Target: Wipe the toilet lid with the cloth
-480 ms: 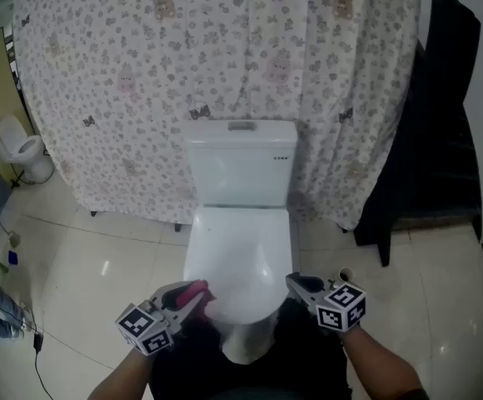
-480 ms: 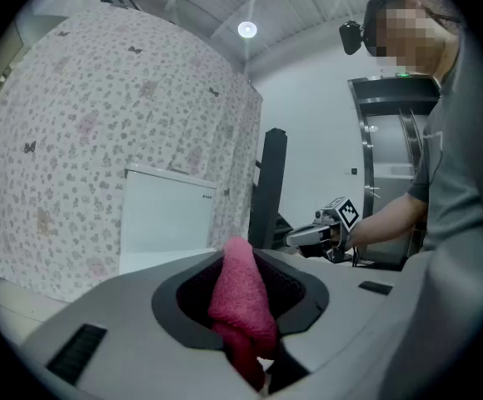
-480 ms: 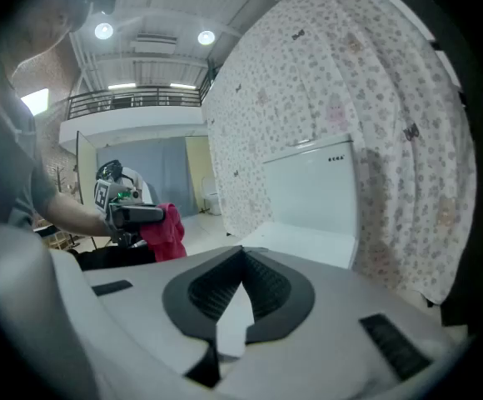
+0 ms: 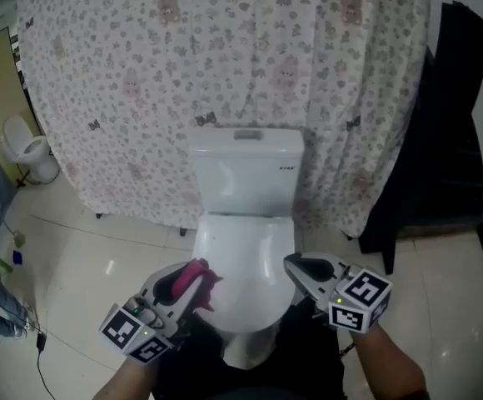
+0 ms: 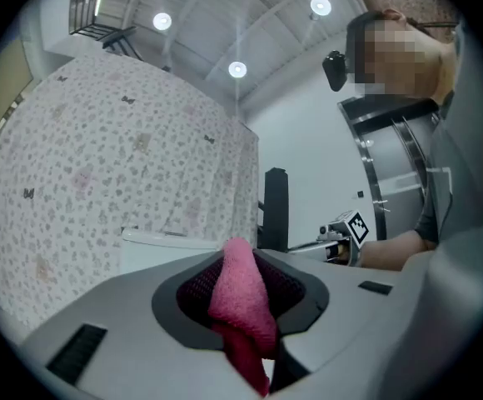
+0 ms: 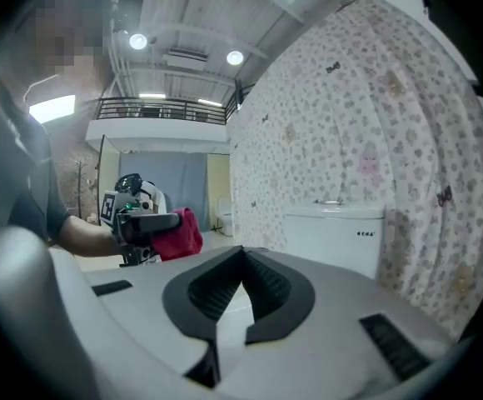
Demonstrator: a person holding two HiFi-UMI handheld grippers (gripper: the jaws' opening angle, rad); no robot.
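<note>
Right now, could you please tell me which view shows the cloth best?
The left gripper view: the cloth sits close and central, pinched between the jaws. The head view shows it small, from above; the right gripper view shows it small, at the left.

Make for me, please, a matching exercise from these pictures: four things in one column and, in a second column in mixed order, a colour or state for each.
Column one:
1. cloth
2. toilet lid
3. right claw
4. curtain

Column two:
A. shut, with nothing in it
B. white, closed down
C. pink, held in the left claw
D. patterned, hanging at the back

Pairs: 1-C, 2-B, 3-A, 4-D
</note>
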